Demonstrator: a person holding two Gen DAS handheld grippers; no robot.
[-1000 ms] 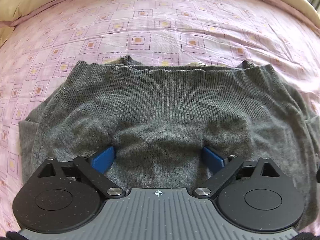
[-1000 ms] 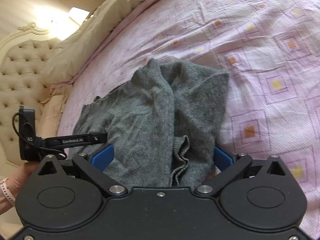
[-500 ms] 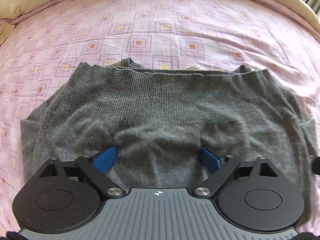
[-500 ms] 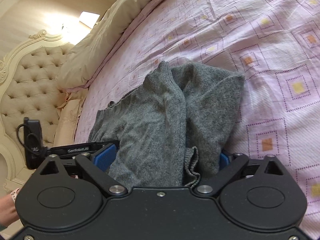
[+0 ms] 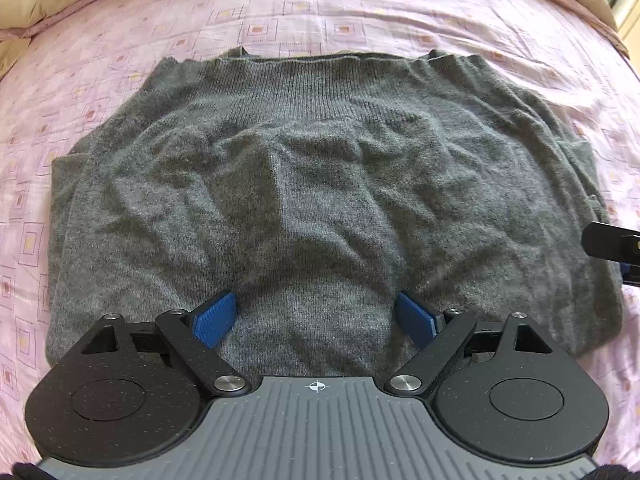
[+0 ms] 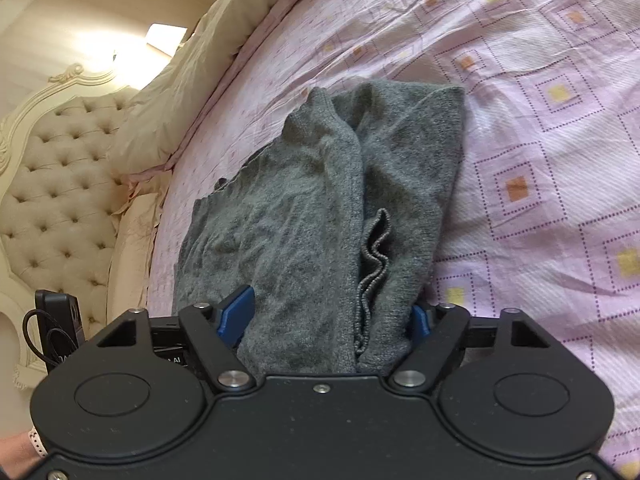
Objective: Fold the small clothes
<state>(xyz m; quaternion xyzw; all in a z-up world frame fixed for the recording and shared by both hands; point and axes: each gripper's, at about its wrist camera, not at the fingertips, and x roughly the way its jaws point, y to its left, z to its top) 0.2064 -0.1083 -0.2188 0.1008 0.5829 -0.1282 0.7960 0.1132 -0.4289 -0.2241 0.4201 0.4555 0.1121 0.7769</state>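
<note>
Both claws are spread wide, straddling the grey sweater (image 5: 320, 184) without pinching it. The left gripper (image 5: 316, 316) sits over the near hem, its blue pads (image 5: 214, 318) resting on the knit. The right gripper (image 6: 334, 318) straddles the folded side by a wavy cuff (image 6: 374, 264). The sweater lies mid-bed on the pink bedspread (image 5: 320, 12), short of the pillow edge. One right pad is mostly hidden by the cloth.

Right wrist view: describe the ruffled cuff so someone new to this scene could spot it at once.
Start at the pink patterned bedsheet, then the grey sweater lying on it in front of the right hand-held gripper. The cuff sits just right of the sweater's central ridge, close to the gripper. Its wavy, ribbed edge stands out from the smooth knit around it.
</note>
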